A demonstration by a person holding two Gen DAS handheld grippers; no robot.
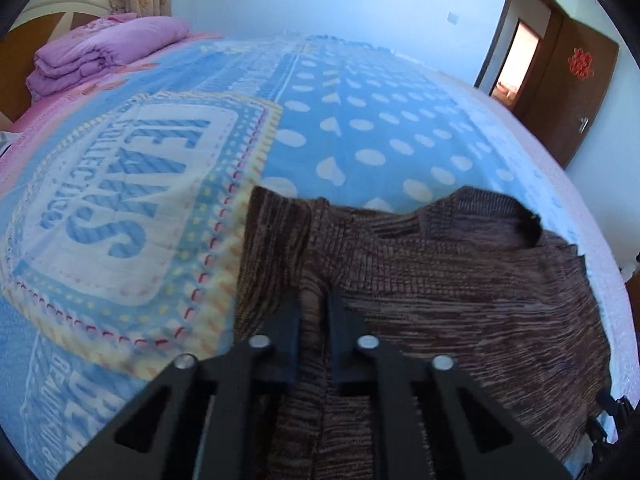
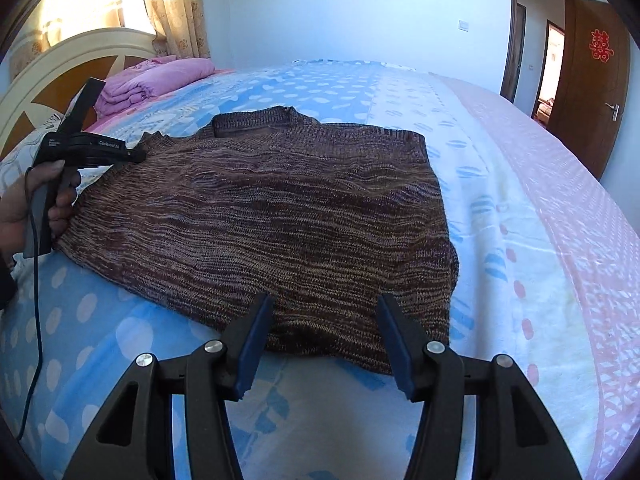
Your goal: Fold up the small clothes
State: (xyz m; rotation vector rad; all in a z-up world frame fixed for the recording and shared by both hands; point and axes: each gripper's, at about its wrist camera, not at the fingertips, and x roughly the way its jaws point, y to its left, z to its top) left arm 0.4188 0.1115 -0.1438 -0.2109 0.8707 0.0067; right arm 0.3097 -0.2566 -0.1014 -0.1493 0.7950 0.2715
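A brown knitted sweater [image 2: 288,208] lies on the bed, its neck opening at the far side. My left gripper [image 1: 314,300] is shut on a fold of the sweater [image 1: 440,280] at its left edge and lifts that part a little. In the right wrist view the left gripper [image 2: 138,155] is seen at the sweater's far left corner, held by a hand. My right gripper [image 2: 324,312] is open and empty, its blue pads [image 2: 256,340] just above the sweater's near hem.
The bed has a blue dotted blanket [image 2: 120,320] and a pink-patterned sheet [image 2: 560,200] on the right. A folded purple quilt [image 1: 104,52] lies by the headboard [image 2: 60,76]. A brown door [image 2: 592,92] stands open at the far right.
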